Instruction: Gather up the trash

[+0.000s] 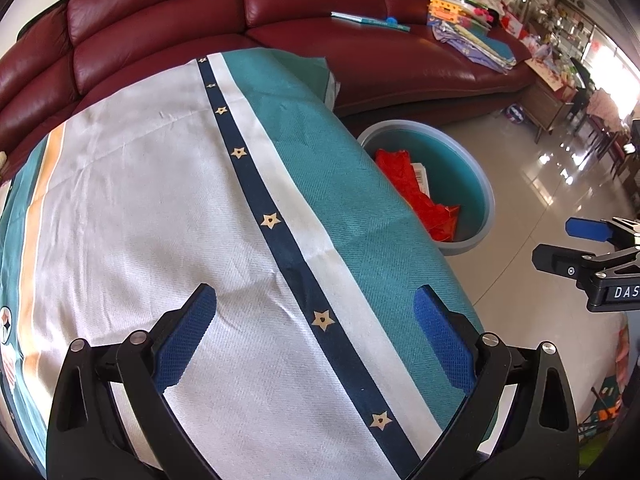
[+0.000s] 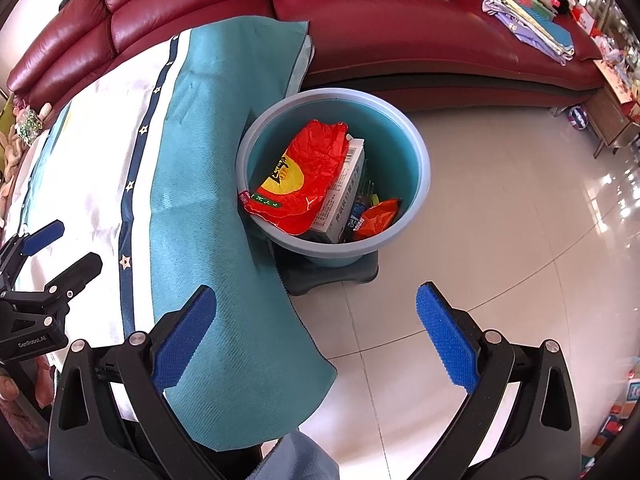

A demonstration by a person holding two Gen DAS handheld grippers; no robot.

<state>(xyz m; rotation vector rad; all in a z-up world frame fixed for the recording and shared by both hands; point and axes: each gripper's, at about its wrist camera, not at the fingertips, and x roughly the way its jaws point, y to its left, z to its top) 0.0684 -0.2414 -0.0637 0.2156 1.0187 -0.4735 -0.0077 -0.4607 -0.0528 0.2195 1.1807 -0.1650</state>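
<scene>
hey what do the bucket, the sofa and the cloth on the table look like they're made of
Bucket: probably plastic, with smooth, even blue-grey walls and a rolled rim.
Sofa: leather or a leather look-alike, dark red, glossy, with creased padded cushions.
Cloth: woven fabric, matte, with a visible weave and soft folds at the hanging edge.

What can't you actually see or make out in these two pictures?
- Left wrist view: most of the bin's contents, hidden by the cloth-covered table.
- Right wrist view: what lies under the red wrapper and white carton.
- Both views: the tabletop under the cloth.
- Carton print: too small to read.
</scene>
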